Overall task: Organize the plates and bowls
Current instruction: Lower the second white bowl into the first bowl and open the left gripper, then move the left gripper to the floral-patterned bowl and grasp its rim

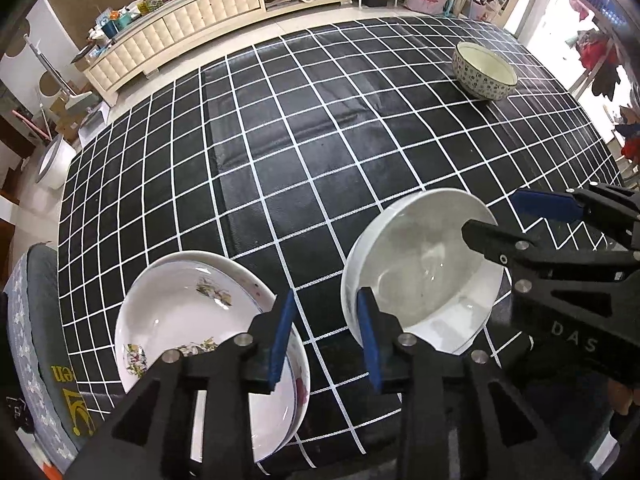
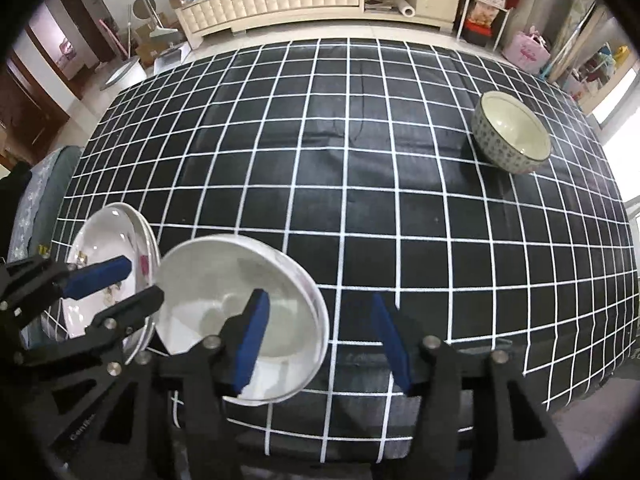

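Note:
A stack of flowered white plates [image 1: 192,320] [image 2: 108,264] lies at the near left of the black grid table [image 1: 320,140] [image 2: 360,200]. A plain white bowl [image 1: 424,268] [image 2: 240,312] sits just right of it. A patterned bowl [image 1: 484,70] [image 2: 512,136] stands at the far right. My left gripper [image 1: 326,340] [image 2: 116,284] is open, its fingers straddling the gap between plates and white bowl. My right gripper [image 2: 320,344] [image 1: 500,216] is open over the white bowl's right rim, holding nothing.
A cream cabinet [image 1: 180,28] [image 2: 280,0] with clutter stands beyond the table's far edge. A grey cushioned seat [image 1: 36,340] is at the near left. A pink bag [image 2: 526,54] and shelves are at the far right.

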`<state>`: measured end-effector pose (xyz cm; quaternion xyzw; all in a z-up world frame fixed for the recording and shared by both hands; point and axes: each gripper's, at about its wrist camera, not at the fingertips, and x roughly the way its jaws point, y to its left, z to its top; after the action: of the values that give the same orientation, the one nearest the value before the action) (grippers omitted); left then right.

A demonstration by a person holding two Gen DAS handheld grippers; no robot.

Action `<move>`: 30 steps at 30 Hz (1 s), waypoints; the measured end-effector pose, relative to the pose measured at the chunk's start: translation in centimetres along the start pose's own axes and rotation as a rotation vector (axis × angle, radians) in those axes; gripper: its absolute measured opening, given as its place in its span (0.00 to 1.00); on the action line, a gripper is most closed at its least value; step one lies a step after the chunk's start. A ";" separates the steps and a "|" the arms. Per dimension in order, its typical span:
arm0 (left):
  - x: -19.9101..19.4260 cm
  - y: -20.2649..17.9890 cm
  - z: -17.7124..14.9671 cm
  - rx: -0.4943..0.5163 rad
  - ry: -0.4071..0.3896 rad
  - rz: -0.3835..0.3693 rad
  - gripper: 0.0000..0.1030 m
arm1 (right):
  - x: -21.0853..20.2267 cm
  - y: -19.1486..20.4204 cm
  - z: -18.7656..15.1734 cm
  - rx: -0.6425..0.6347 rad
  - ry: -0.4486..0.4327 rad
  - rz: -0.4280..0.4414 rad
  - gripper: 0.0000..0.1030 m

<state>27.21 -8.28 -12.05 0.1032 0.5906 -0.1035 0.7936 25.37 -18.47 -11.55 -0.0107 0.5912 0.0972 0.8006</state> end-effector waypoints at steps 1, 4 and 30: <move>-0.2 0.0 0.1 0.000 -0.005 0.000 0.29 | -0.1 -0.1 0.1 -0.002 -0.001 -0.006 0.63; -1.1 -0.3 0.6 0.011 -0.035 -0.001 0.43 | -0.5 -0.9 0.2 0.014 -0.012 -0.026 0.68; -4.5 -11.0 15.2 0.051 -0.109 -0.096 0.54 | -7.4 -17.9 4.2 0.251 -0.122 -0.078 0.74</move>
<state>36.71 -23.00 -3.90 0.0889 0.5480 -0.1620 0.8158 30.29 -36.55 -4.96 0.0727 0.5479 -0.0085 0.8333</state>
